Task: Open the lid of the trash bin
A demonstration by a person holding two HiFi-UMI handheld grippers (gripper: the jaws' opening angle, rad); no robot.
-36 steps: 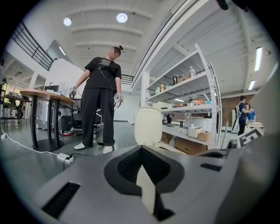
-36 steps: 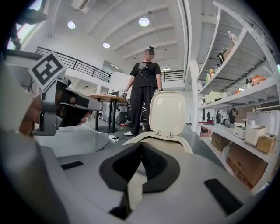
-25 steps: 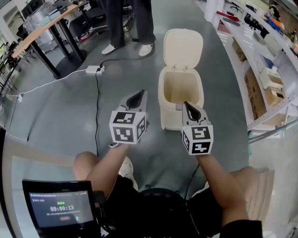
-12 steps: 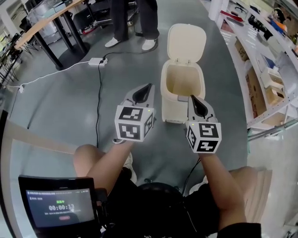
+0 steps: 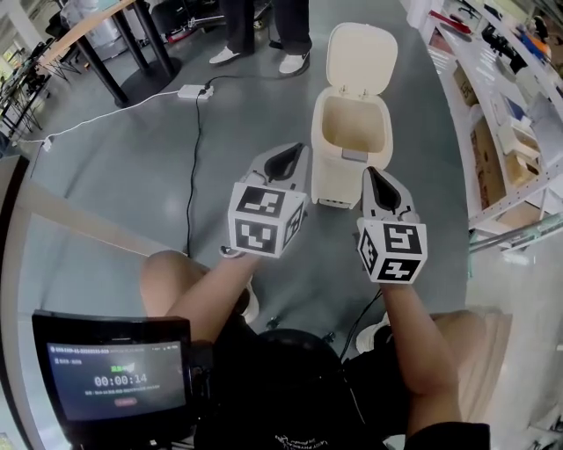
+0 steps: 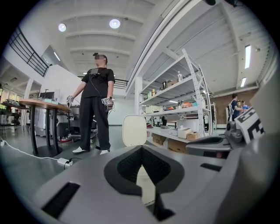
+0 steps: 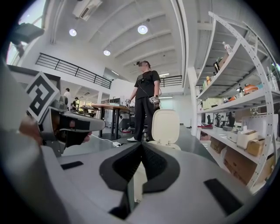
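Two hand-held claws are shown from above, held side by side over the person's knees and pointed forward. The left gripper (image 5: 293, 151) is closed, its jaws pressed together with nothing between them. The right gripper (image 5: 374, 173) is likewise closed and empty. The cream trash bin (image 5: 350, 145) stands on the grey floor ahead of and below both claw tips, more in line with the right claw, and is touched by neither. Its lid (image 5: 361, 57) is already tipped upright on the side farthest from the claws, so the bare interior is exposed. The opening is judged done, which would explain why the claws are kept shut and clear of the bin, with nothing left to grip. A standing person (image 5: 292, 26) is seen beyond the bin, a power strip (image 5: 193, 90) lies ahead and left of the left claw, and shelving (image 5: 510, 132) runs along to the right of the right claw.
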